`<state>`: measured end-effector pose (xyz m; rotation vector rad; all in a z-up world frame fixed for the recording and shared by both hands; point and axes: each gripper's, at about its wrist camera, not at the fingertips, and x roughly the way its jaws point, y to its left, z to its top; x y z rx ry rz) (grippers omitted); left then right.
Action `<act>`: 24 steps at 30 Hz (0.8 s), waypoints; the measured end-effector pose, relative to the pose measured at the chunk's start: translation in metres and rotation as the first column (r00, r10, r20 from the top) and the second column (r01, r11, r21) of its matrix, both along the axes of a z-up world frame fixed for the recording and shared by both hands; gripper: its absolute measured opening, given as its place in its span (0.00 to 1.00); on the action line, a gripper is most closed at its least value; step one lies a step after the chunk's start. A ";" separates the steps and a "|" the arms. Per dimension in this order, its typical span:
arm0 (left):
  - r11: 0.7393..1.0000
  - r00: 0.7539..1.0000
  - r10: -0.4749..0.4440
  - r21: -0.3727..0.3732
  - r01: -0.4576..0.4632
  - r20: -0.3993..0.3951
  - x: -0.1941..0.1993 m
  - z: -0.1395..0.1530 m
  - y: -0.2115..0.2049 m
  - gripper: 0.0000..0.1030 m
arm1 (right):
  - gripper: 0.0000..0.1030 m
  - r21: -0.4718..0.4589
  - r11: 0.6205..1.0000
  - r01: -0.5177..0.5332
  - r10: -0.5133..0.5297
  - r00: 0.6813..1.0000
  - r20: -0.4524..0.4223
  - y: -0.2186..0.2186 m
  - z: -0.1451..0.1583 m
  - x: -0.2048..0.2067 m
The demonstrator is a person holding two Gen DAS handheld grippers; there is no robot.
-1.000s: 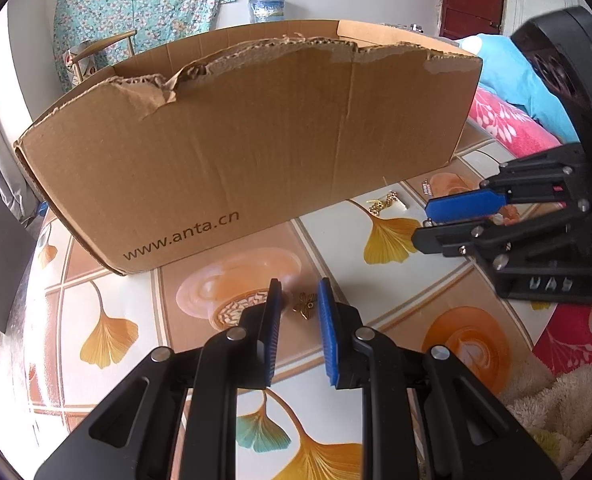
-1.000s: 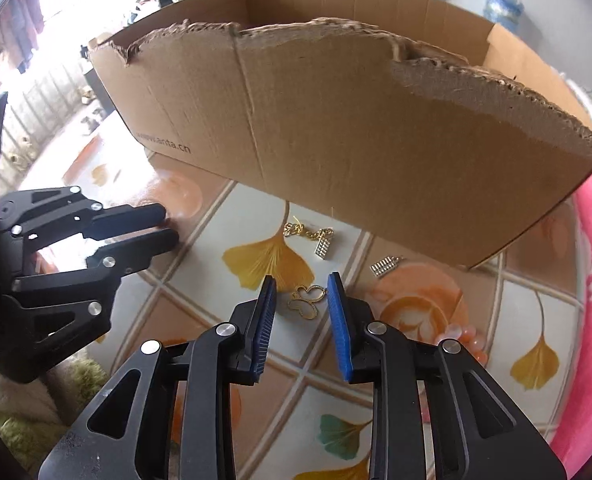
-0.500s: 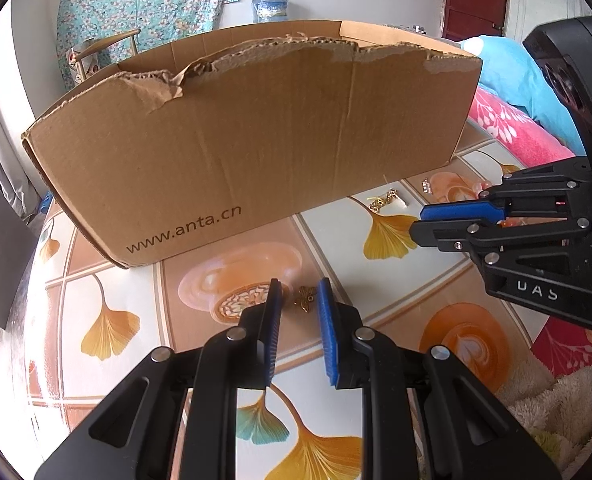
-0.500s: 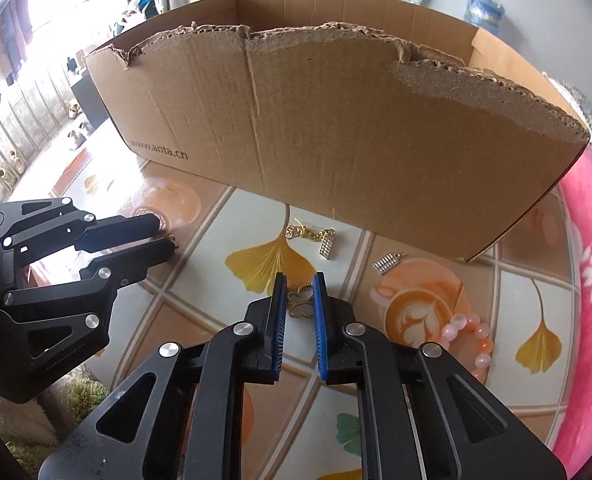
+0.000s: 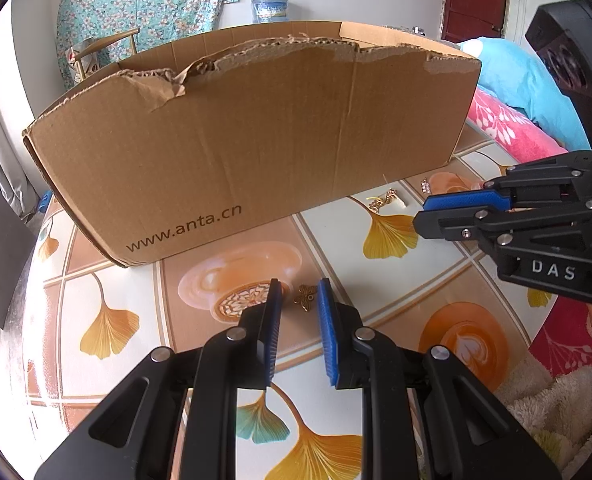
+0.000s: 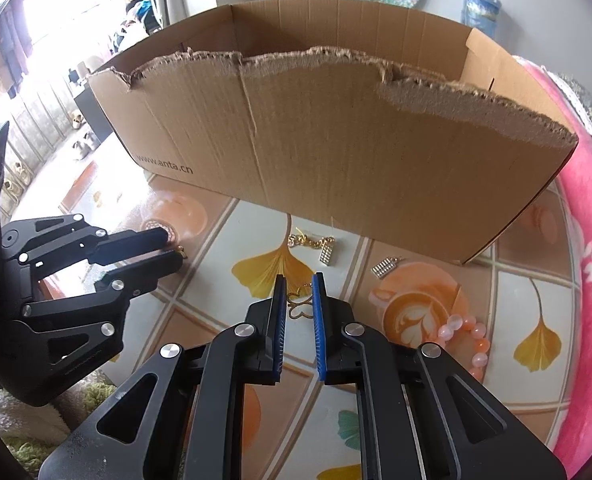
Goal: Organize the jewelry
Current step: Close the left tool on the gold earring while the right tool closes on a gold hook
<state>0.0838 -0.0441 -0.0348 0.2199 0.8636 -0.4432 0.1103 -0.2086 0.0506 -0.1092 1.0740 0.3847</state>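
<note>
a thin gold wire butterfly charm (image 6: 300, 307) sits between the blue ribbed pads of the right gripper (image 6: 299, 294), whose jaws are drawn narrow and clamp it from both sides, the gripper tilted steeply down at the table; a small bronze butterfly pendant (image 5: 306, 298) lies between the tips of the left gripper (image 5: 299, 295), whose jaws stand narrowly apart, and i cannot tell whether the pads touch it; this gripper too slopes downward; ahead of the right gripper lie a gold chain with a small studded bar (image 6: 315, 245) and, to its right, a silvery studded bar clip (image 6: 384, 267); further right, beside the black finger, curves a bracelet of pink and orange round beads (image 6: 468, 337); all rest on a glossy tablecloth printed with ginkgo leaves and coffee cups (image 6: 543, 292); a brown corrugated cardboard box with a torn upper edge (image 5: 256, 140) stands close ahead of both grippers, blocking the way forward; a pink floral blanket (image 6: 591, 216) lies off to the right.
</note>
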 end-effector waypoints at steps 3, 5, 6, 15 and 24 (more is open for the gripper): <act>1.000 1.000 -0.005 0.002 0.005 -0.007 0.001 0.001 0.001 0.18 | 0.10 0.010 1.000 0.003 -0.003 1.000 0.004 -0.003 0.004 0.001; 1.000 1.000 -0.008 0.003 0.008 -0.009 0.002 0.001 0.001 0.18 | 0.10 0.009 1.000 0.003 -0.003 1.000 0.004 -0.005 0.005 0.002; 1.000 1.000 -0.010 0.008 0.011 -0.011 0.002 0.001 0.001 0.18 | 0.10 0.011 1.000 0.003 -0.003 1.000 0.003 -0.006 0.005 0.002; 0.999 1.000 -0.022 0.036 0.022 -0.003 0.003 0.001 -0.006 0.15 | 0.10 0.008 1.000 0.003 -0.003 1.000 -0.005 -0.007 0.000 0.003; 0.997 0.999 -0.050 0.053 0.050 0.006 0.002 0.000 -0.011 0.06 | 0.10 0.013 1.000 0.005 -0.005 1.000 -0.001 -0.010 -0.002 0.007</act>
